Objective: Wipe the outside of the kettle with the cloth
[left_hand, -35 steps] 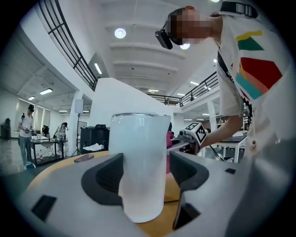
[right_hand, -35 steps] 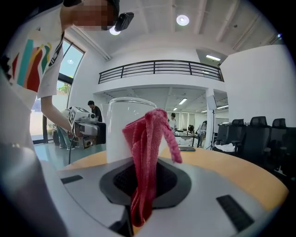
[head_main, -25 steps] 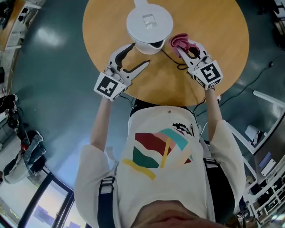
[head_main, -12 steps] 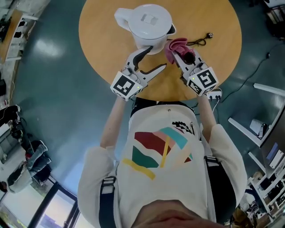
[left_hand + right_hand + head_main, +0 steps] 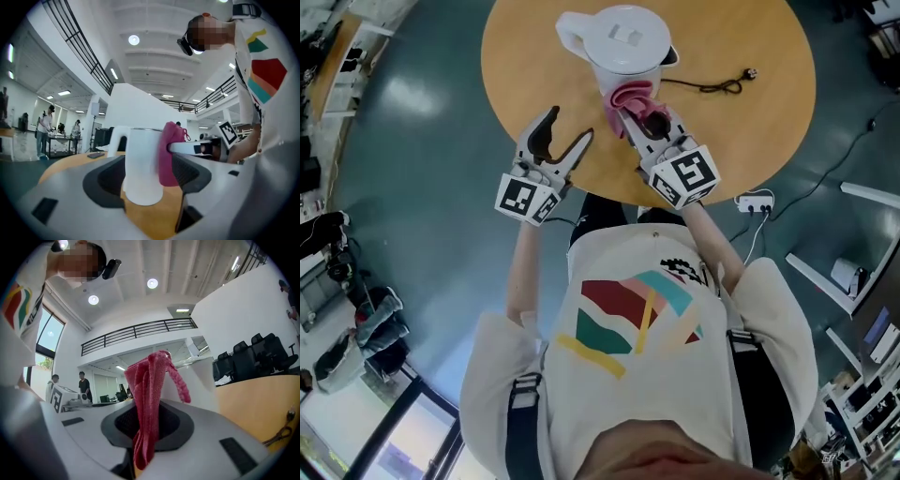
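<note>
1. White plastic and upright, the kettle (image 5: 623,42) stands on the far half of the round wooden table (image 5: 750,141). From where the person stands, its handle points away to the left and its spout to the right. The lid is on.

2. Against the near side of its wall lies the pink cloth (image 5: 623,100). In the left gripper view the cloth sits right on the kettle's flank. It looks to be touching, though I cannot be sure how firmly it presses.

3. The right gripper (image 5: 639,114) has the cloth clamped between closed jaws. The fabric stands up out of the pinch in a folded bunch, with a loose tail hanging down. The kettle lies straight ahead of these jaws, along their own line, with only the cloth between. This is plainly the nearer hand and the one placed to do the wiping.

4. Since the kettle's long axis is vertical, I would judge that the stroke has to run up and down the wall or sweep round it. The handle side, facing away, is the harder part to reach from here.

5. The left gripper (image 5: 565,136) is off to the left and closer to the person. Its jaws are spread wide and hold nothing. They are aimed at the kettle but well short of it. It could come in to steady the body if the kettle slides.

6. Farther out, a black power cord (image 5: 712,86) trails across the table to the right of the kettle, clear of both grippers.
</note>
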